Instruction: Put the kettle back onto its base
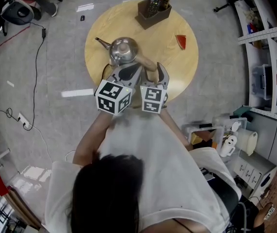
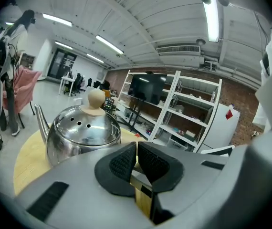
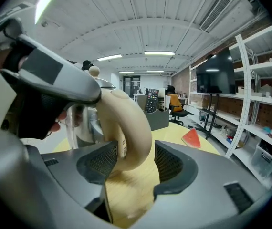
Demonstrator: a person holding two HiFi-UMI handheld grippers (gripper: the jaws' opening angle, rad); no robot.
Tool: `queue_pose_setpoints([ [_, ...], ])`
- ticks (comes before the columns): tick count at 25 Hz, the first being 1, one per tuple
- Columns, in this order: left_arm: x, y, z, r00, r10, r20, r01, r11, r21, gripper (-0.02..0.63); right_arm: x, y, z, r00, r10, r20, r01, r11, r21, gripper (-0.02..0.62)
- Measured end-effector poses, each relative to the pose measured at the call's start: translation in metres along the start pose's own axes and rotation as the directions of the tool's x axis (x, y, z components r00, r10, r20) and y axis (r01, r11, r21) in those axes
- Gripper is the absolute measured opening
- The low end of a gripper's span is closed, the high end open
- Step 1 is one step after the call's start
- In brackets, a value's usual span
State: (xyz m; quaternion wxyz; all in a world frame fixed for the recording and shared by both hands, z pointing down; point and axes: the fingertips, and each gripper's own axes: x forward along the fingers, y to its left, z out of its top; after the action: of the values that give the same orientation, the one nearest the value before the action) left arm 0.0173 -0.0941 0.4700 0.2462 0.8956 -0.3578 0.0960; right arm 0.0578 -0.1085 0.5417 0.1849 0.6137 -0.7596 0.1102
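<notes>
Kettle (image 1: 123, 51) sits on the round worktop (image 1: 180, 76), upper centre of head view; base not visible. Right gripper (image 3: 136, 162) fingers spread, straddling the handle (image 3: 126, 123) without clamping. Left gripper (image 2: 137, 157) fingers pressed together, empty, likely just standby.

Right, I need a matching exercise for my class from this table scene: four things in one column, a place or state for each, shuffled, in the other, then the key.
Things
1. kettle handle
2. left gripper
3. red wedge
4. box of remotes

Places or states
A. at the far edge of the table
B. fingers together
C. between the open fingers of the right gripper
D. lying on the table to the right of the kettle, apart from it

Pairs: 1-C, 2-B, 3-D, 4-A
</notes>
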Motion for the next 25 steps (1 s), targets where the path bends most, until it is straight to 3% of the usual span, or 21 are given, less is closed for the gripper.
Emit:
queue_pose_setpoints([
  [14, 0.000, 0.002, -0.001, 0.999, 0.030, 0.015, -0.029, 0.999, -0.017, 0.035, -0.029, 0.006, 0.002, 0.990, 0.136, -0.039, -0.133, 0.989, 0.057, 0.235],
  [20, 0.000, 0.002, -0.002, 0.998, 0.050, 0.027, -0.050, 0.999, -0.019, 0.035, -0.054, 0.007, 0.017, 0.972, 0.235, -0.016, -0.233, 0.970, 0.072, 0.235],
  [25, 0.002, 0.002, -0.001, 0.996, 0.071, 0.044, -0.070, 0.997, -0.027, 0.035, -0.074, -0.004, 0.038, 0.965, 0.259, 0.040, -0.262, 0.961, 0.090, 0.235],
])
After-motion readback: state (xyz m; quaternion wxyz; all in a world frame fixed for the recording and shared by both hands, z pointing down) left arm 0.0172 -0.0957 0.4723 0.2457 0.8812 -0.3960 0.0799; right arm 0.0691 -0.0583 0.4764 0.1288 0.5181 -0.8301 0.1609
